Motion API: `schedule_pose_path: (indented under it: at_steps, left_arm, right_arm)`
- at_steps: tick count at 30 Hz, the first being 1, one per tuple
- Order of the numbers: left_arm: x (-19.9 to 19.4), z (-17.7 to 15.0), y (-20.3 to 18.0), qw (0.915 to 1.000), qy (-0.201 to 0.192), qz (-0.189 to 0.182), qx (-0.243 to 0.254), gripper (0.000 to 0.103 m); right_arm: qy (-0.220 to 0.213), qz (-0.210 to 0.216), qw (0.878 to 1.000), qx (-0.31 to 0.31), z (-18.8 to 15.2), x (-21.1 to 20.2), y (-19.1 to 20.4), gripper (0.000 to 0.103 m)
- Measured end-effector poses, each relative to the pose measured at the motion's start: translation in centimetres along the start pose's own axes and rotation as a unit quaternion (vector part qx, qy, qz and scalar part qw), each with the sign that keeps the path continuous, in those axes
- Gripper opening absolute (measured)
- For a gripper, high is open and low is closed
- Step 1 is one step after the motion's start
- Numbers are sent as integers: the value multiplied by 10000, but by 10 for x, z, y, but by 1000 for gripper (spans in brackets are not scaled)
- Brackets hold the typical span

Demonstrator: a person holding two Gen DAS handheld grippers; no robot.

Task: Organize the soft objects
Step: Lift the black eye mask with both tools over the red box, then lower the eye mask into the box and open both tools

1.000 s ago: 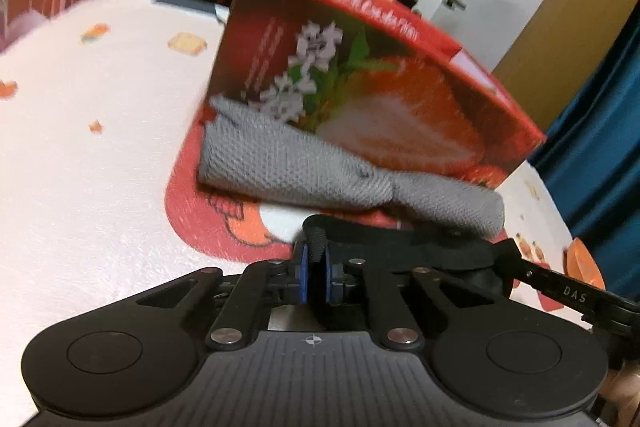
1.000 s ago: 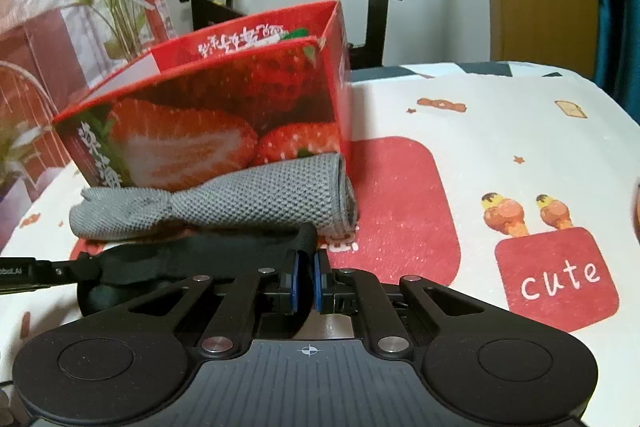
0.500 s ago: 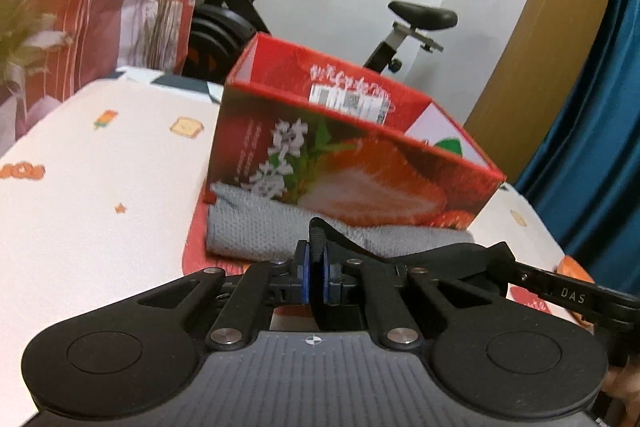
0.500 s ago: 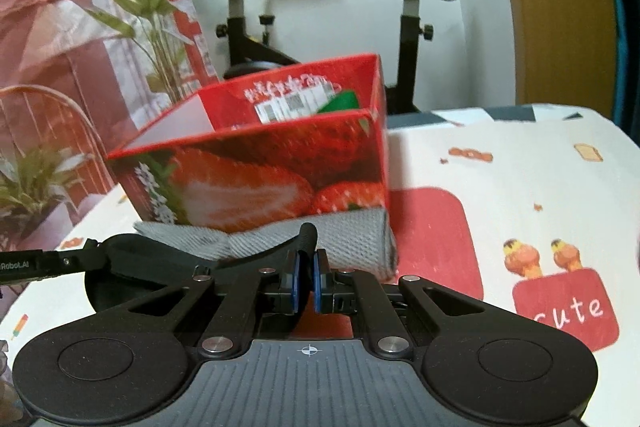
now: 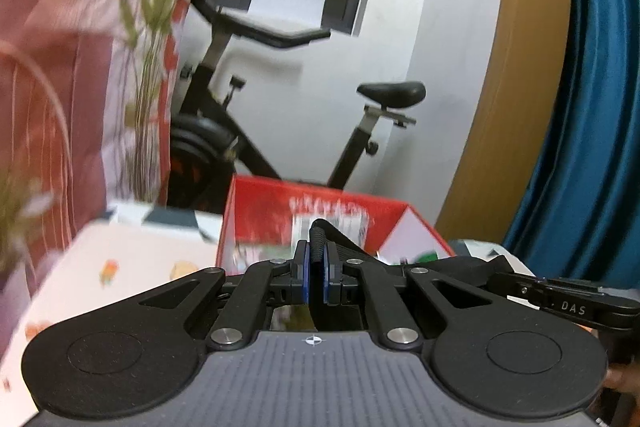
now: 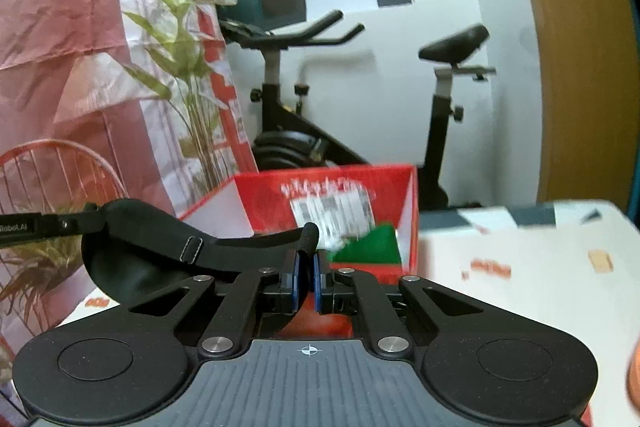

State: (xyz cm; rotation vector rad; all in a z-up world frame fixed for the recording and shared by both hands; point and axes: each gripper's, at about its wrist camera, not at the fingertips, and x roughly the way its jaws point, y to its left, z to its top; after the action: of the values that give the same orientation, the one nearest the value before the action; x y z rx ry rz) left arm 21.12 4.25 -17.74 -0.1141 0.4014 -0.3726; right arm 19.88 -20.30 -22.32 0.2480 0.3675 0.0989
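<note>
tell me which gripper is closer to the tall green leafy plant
Left, likely. The left gripper is on the tall green leafy plant's side; the right gripper sits farther right, beyond the black fabric strap both grip.

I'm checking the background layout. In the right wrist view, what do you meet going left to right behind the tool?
Red wire chair → green plant → exercise bike's handlebars → bike saddle → wooden panel.
</note>
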Motion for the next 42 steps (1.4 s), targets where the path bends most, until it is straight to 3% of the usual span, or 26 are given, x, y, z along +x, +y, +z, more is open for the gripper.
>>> schedule_pose_path:
  at_steps: [8, 14, 26, 34, 39, 42]
  left_arm:
    - [33, 41, -10, 9978, -391, 178, 502, 7]
    - [72, 57, -12, 9964, -453, 367, 615, 7]
    - [169, 40, 9, 9969, 463, 444, 449, 7]
    - [193, 24, 23, 9944, 1032, 231, 70, 7]
    - [196, 19, 23, 9929, 1160, 196, 150, 8]
    - [195, 21, 21, 9928, 1156, 153, 290, 13]
  right_arm:
    - [-152, -123, 9991, -377, 48, 40, 1, 6]
    - [-134, -247, 9976, -629, 68, 85, -2, 6]
    - [580, -273, 9942, -866, 52, 184, -14, 6]
    - [870, -289, 9928, -772, 45, 201, -17, 6]
    - [1052, -523, 9893, -860, 38, 206, -18, 7]
    - [1043, -635, 9884, -905, 38, 205, -18, 15]
